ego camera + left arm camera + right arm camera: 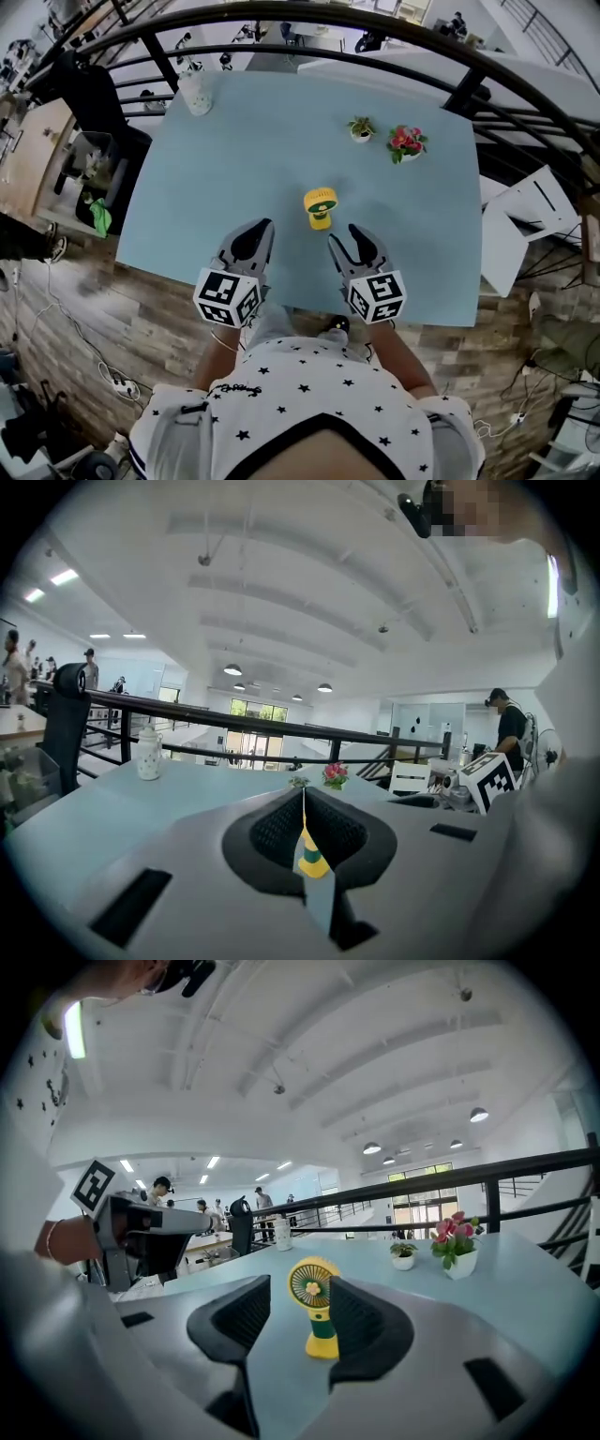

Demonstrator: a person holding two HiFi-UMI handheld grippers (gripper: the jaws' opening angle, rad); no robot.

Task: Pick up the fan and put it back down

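A small yellow fan [319, 206] with a green band on its stem stands upright on the light blue table [234, 169], near the front middle. My right gripper [345, 236] hangs just short of it and a little to its right, open. In the right gripper view the fan [319, 1309] shows in the gap between the two dark pads, touching neither. My left gripper [261, 228] is to the fan's left, shut and empty. In the left gripper view only a sliver of the fan [312, 857] shows through the slit between the closed jaws.
A white jar [196, 92] stands at the table's far left corner. A small green plant [361, 129] and a pot of pink flowers [407, 143] sit at the far right. A black railing [159, 56] curves round the table's far side. White chairs [525, 220] stand to the right.
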